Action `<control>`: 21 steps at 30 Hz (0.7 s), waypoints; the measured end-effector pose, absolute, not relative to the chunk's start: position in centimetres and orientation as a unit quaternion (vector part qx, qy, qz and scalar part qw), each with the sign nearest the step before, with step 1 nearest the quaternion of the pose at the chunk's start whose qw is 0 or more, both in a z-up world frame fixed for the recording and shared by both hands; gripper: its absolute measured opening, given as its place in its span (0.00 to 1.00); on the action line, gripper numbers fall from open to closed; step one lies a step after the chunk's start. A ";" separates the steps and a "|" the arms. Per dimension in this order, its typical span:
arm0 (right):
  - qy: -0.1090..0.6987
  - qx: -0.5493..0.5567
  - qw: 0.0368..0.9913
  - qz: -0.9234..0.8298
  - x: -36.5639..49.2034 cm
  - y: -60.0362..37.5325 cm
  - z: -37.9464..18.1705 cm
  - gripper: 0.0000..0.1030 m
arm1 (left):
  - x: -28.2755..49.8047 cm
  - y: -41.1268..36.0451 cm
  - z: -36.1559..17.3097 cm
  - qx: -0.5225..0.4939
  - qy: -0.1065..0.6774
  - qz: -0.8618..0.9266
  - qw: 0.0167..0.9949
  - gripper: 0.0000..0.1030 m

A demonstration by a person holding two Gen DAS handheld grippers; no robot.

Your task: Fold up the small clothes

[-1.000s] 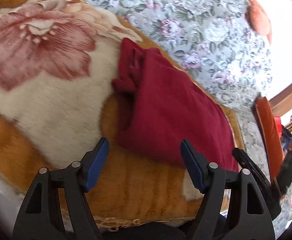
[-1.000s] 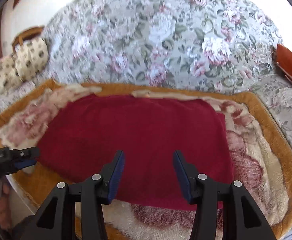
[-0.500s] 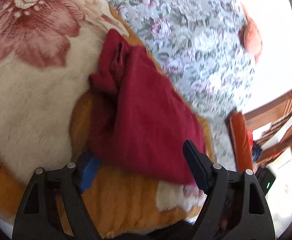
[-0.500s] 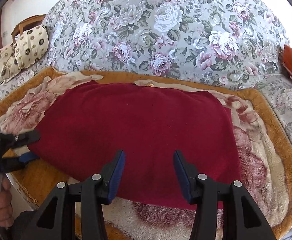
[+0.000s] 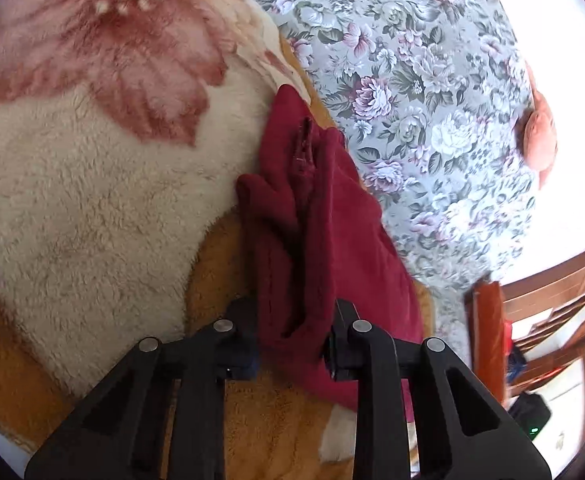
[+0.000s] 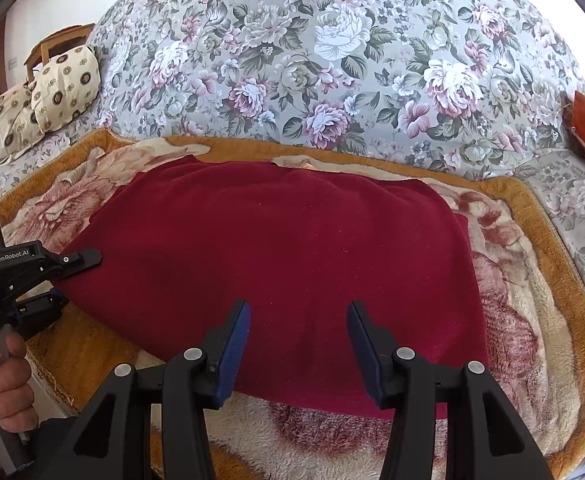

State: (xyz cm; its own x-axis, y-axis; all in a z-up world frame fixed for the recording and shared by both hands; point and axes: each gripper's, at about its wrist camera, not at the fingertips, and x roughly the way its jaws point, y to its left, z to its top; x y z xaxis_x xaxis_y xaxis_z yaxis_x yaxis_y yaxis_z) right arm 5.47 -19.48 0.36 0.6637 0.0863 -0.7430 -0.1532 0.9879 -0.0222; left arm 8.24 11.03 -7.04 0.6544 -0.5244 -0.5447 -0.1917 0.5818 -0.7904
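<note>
My left gripper (image 5: 292,340) closing, fingers pinching bunched corner of dark red garment (image 6: 284,256). Garment spread flat on plush floral blanket (image 6: 532,320) over bed. My right gripper (image 6: 298,344) hovers above near hem, fingers released, nothing between.

Floral bedspread (image 6: 332,60) w/ plush orange blanket (image 6: 552,280); two spotted pillows (image 6: 36,96) left; wooden chair (image 5: 552,292); bright daylight.
</note>
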 end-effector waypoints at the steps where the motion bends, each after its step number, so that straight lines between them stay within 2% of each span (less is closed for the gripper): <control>1: 0.405 -0.042 0.911 0.066 5.5 -19.5 0.4 0.47 | 8.3 10.9 -7.0 -0.441 0.403 -0.102 0.795 0.22; 8: 0.369 -0.044 0.921 0.116 6.4 -17.9 3.1 0.47 | 8.1 11.4 -7.8 -0.463 0.399 -0.112 0.783 0.22; 10: 0.373 -0.012 0.909 0.185 9.6 -16.0 5.3 0.47 | 8.1 11.3 -7.7 -0.459 0.401 -0.112 0.785 0.15; 15: 0.479 0.135 0.814 0.299 20.5 -11.5 6.1 0.49 | 8.0 10.3 -6.6 -0.416 0.411 -0.088 0.806 0.12; 21: 0.624 0.167 0.710 0.279 29.4 -5.7 0.7 0.49 | 7.2 7.8 -3.6 -0.315 0.386 -0.069 0.864 0.11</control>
State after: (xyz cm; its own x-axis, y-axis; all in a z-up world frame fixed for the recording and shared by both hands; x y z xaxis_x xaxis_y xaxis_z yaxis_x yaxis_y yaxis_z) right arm 29.41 -5.66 0.67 0.0651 0.6048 -0.7937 -0.1877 0.7886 0.5855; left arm 7.24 7.76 -3.65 0.6927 -0.3625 -0.6235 -0.1234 0.7922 -0.5977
